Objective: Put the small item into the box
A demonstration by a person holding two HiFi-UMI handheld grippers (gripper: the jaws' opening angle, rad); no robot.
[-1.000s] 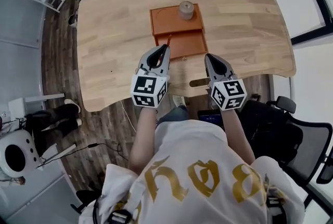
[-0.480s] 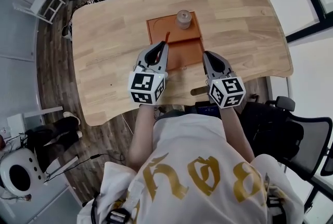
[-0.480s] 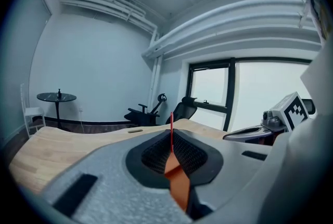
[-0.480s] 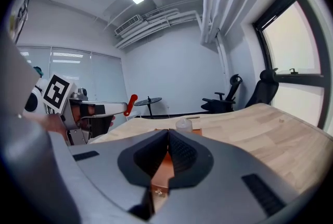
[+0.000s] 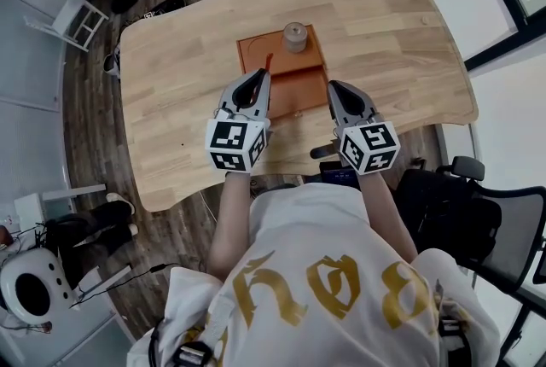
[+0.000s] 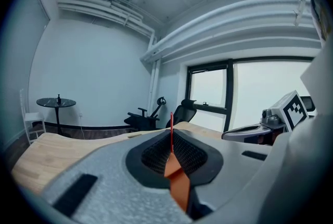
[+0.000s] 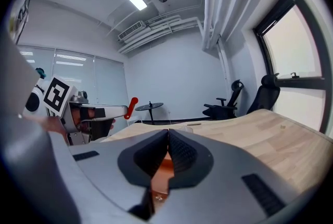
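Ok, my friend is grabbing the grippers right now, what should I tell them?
Left gripper: shut on a thin red piece, which points at the orange box on the table.
Right gripper: shut, empty, by the box's near right edge.
A grey cylinder stands on the box's far part.
Done: the red piece is in the grip.
Left: probably lower it into the box and let go.

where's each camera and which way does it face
Head view: on the person's head, facing steeply down at the wooden table and orange box; forearms, left gripper, right gripper show.
Left gripper view: on that gripper, along shut jaws pinching a thin red stick, toward windows.
Right gripper view: along its shut, empty jaws.
Shared: each gripper view shows the other gripper.
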